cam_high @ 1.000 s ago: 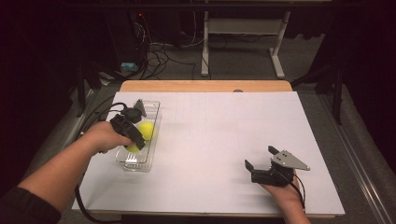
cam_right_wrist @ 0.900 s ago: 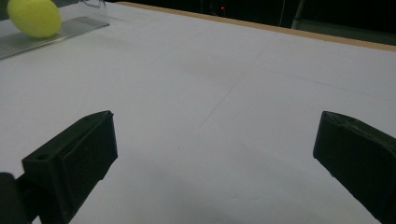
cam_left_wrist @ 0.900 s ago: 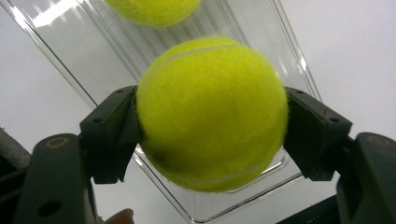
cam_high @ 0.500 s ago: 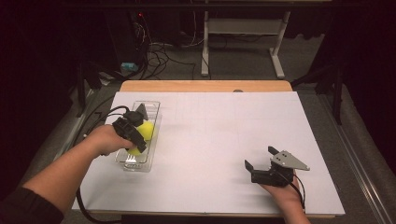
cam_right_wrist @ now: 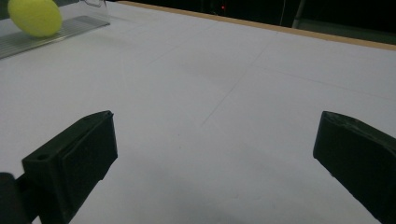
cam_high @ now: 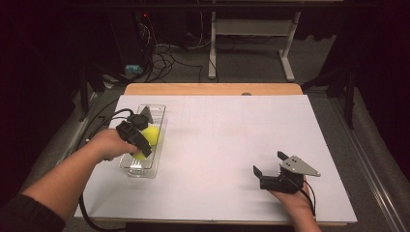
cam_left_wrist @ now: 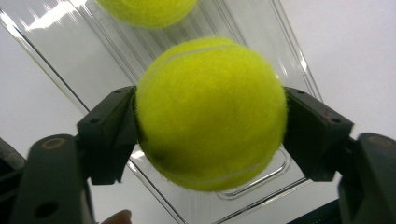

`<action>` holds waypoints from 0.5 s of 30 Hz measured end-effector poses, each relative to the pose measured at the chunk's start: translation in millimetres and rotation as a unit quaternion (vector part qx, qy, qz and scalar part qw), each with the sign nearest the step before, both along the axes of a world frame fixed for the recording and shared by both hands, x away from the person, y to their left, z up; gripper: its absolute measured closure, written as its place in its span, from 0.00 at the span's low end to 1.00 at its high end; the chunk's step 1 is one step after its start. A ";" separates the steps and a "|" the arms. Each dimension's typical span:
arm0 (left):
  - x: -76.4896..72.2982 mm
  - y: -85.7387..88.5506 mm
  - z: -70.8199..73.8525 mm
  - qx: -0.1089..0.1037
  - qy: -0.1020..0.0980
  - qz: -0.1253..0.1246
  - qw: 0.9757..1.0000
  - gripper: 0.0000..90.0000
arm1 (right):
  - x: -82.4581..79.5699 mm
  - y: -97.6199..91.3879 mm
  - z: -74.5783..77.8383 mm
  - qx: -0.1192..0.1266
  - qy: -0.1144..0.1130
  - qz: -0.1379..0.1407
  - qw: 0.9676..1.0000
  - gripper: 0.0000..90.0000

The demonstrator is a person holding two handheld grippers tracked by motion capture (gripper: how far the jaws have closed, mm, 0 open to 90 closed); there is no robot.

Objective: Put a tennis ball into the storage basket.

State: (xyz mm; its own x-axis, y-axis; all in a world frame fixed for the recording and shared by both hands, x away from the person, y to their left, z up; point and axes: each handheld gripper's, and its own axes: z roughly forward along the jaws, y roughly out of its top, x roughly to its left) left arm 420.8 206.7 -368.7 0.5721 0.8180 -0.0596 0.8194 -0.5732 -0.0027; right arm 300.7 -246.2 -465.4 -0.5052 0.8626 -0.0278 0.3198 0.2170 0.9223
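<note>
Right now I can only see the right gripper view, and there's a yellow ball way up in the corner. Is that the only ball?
Observer: No, there are two. The left gripper is shut on a tennis ball, with one jaw on each side of it.
Operator: Where's the other one?
Observer: The second ball lies in the clear tray, just past the held one.
Operator: Is my gripper close to that tray?
Observer: No. In the high view the right gripper sits at the near right of the white table, and the tray is far off at the left.
</note>
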 end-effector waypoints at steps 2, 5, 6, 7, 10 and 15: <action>0.1 -0.1 3.0 -0.003 -0.005 0.003 1.000 0.09 | 0.0 0.0 0.1 0.000 0.000 0.000 1.000 0.00; -0.1 -0.1 6.3 -0.009 -0.010 0.005 1.000 0.01 | 0.0 0.0 0.2 0.000 0.000 0.000 1.000 0.00; 0.2 -0.4 7.0 -0.002 -0.008 0.004 1.000 0.01 | 0.1 0.1 0.1 0.000 -0.001 0.000 1.000 0.00; 0.2 -0.3 7.1 -0.002 -0.010 0.005 1.000 0.01 | -0.2 0.2 0.3 0.000 -0.001 0.000 1.000 0.00; 0.2 -0.5 7.0 -0.003 -0.008 0.005 1.000 0.01 | -0.3 0.0 0.5 -0.001 -0.001 0.000 1.000 0.00; 0.7 -0.9 7.6 -0.007 -0.010 0.005 1.000 0.01 | -0.1 -0.2 0.4 0.001 -0.002 0.000 1.000 0.00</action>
